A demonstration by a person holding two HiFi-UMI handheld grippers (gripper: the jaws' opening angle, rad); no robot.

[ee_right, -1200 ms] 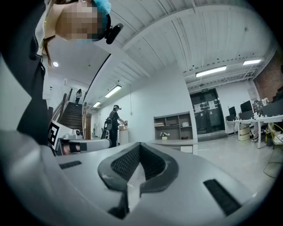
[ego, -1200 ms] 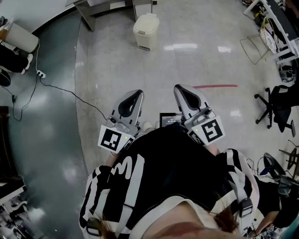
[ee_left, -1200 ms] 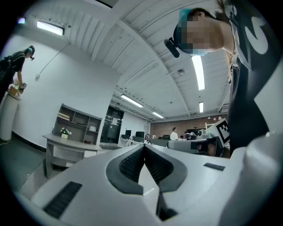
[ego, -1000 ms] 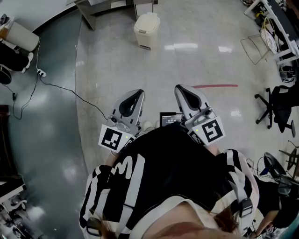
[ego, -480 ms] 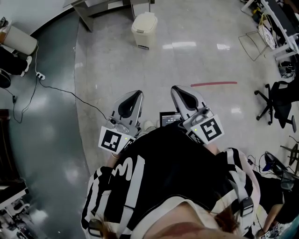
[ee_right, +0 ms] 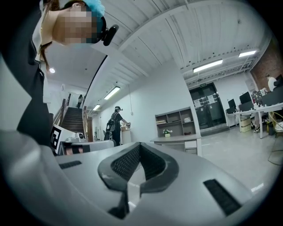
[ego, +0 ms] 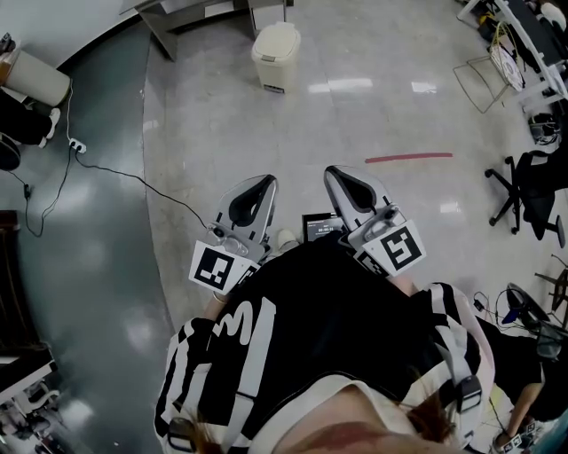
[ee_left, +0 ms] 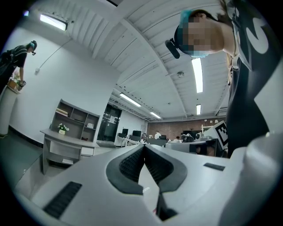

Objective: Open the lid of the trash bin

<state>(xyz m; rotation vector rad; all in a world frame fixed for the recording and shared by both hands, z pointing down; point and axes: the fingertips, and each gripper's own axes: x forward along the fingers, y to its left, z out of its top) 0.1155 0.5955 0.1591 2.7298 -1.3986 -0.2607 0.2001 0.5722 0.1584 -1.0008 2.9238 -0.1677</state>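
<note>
A cream trash bin (ego: pixel 275 55) stands on the shiny floor at the top middle of the head view, its lid down. Both grippers are held close to the person's chest, far short of the bin. My left gripper (ego: pixel 264 181) points toward it with its jaws together and nothing between them. My right gripper (ego: pixel 336 172) is beside it, also shut and empty. The left gripper view shows its dark pads (ee_left: pixel 132 162) meeting at the tip, and the right gripper view shows the same pads (ee_right: pixel 128 162). The bin appears in neither gripper view.
A black cable (ego: pixel 115 168) runs across the floor from a power strip (ego: pixel 77 141) toward the person. A red tape line (ego: pixel 408 159) lies to the right, with an office chair (ego: pixel 528 195) and a wire rack (ego: pixel 488 84) beyond. A grey desk (ego: pixel 182 18) stands behind the bin.
The left gripper has edged slightly to the right. The bin's lid stays down, and both grippers remain shut at the person's chest.
</note>
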